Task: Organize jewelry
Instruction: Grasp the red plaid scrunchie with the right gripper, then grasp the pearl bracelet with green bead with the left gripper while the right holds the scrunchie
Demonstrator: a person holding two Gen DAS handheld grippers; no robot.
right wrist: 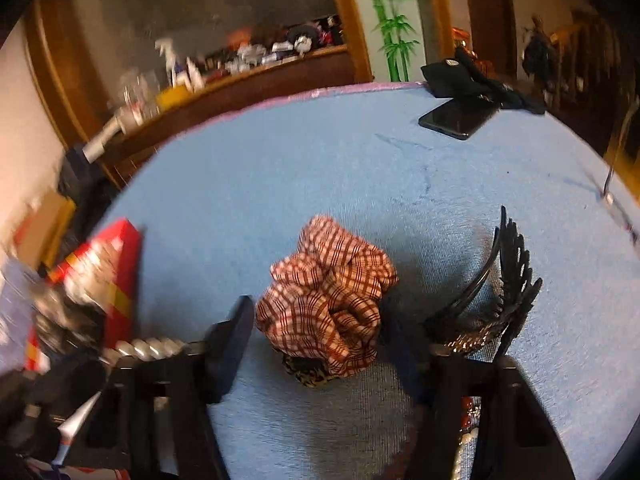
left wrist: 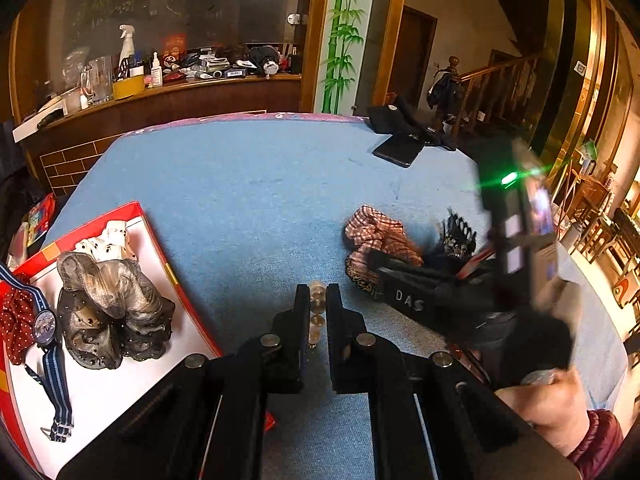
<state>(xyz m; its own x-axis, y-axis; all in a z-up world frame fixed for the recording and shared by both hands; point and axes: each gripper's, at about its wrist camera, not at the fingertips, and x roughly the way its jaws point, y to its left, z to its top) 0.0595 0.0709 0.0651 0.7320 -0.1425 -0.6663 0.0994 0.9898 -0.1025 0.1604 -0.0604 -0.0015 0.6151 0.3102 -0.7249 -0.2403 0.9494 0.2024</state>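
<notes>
My left gripper (left wrist: 318, 300) is shut on a string of pale round beads (left wrist: 318, 322) above the blue cloth. A red box with a white floor (left wrist: 120, 376) lies at the left, holding a grey lace scrunchie (left wrist: 108, 300), a white spotted scrunchie (left wrist: 108, 242), a red dotted scrunchie (left wrist: 16, 328) and a blue-strapped watch (left wrist: 46, 326). My right gripper (right wrist: 324, 328) is open around a red plaid scrunchie (right wrist: 332, 296); it also shows in the left wrist view (left wrist: 376, 234). A leopard scrunchie (right wrist: 308, 374) lies under it. A black claw clip (right wrist: 504, 288) lies at the right.
A black phone (left wrist: 400, 148) and a dark pouch (left wrist: 396, 118) lie at the far right of the blue table cloth (left wrist: 256, 184). A cluttered wooden counter (left wrist: 160, 88) runs behind the table. More beaded jewelry (right wrist: 466, 436) lies under my right finger.
</notes>
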